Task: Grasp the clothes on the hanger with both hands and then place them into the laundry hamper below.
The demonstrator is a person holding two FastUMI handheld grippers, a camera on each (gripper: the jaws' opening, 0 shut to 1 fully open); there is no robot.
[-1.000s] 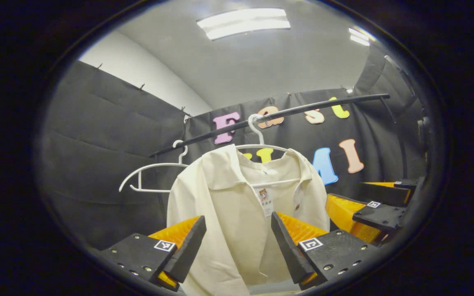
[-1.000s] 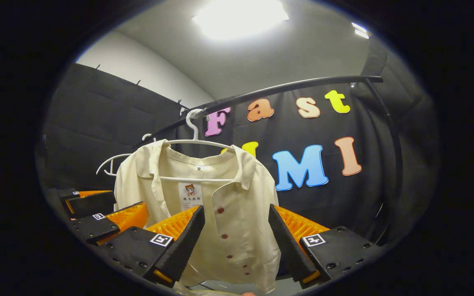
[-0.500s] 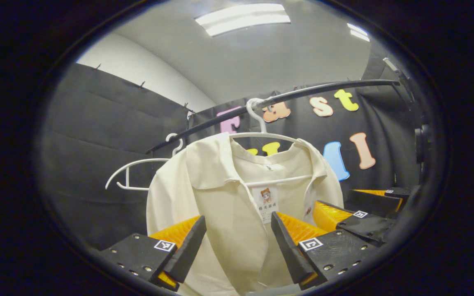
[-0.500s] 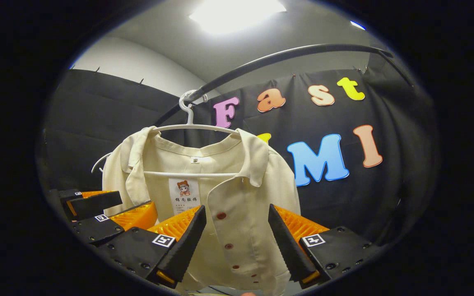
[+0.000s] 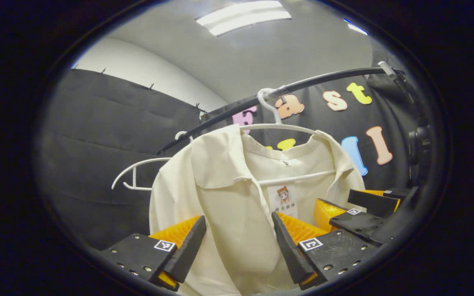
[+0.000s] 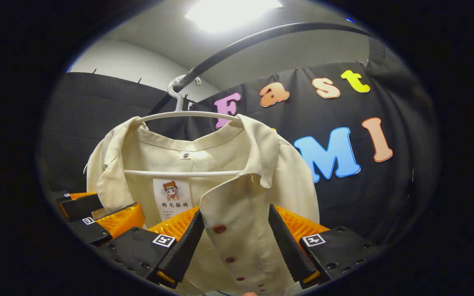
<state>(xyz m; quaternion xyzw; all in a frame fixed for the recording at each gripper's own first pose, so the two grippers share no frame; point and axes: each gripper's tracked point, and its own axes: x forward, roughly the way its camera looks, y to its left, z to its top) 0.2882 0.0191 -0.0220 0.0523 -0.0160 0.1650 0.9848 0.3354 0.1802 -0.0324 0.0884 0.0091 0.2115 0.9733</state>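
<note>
Cream button-front shirt (image 6: 237, 193) hangs on a white hanger (image 5: 280, 127), hooked over the black rail (image 6: 253, 39). Right gripper (image 6: 233, 238): fingers apart, straddling the shirt's buttoned placket, not clamped. Left gripper (image 5: 237, 242): fingers apart, straddling the other front panel below the hanger. Judgement: advance both until cloth sits deep between the fingers, close together, then lift clear of the hanger shoulders. Hamper: contents cannot be told.

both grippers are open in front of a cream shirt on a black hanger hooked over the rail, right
Not quite: the hanger is white, not black, as the right gripper view shows. The rest holds: the cream shirt hangs from it on the dark rail, and the left gripper and right gripper both face it with jaws open.
</note>
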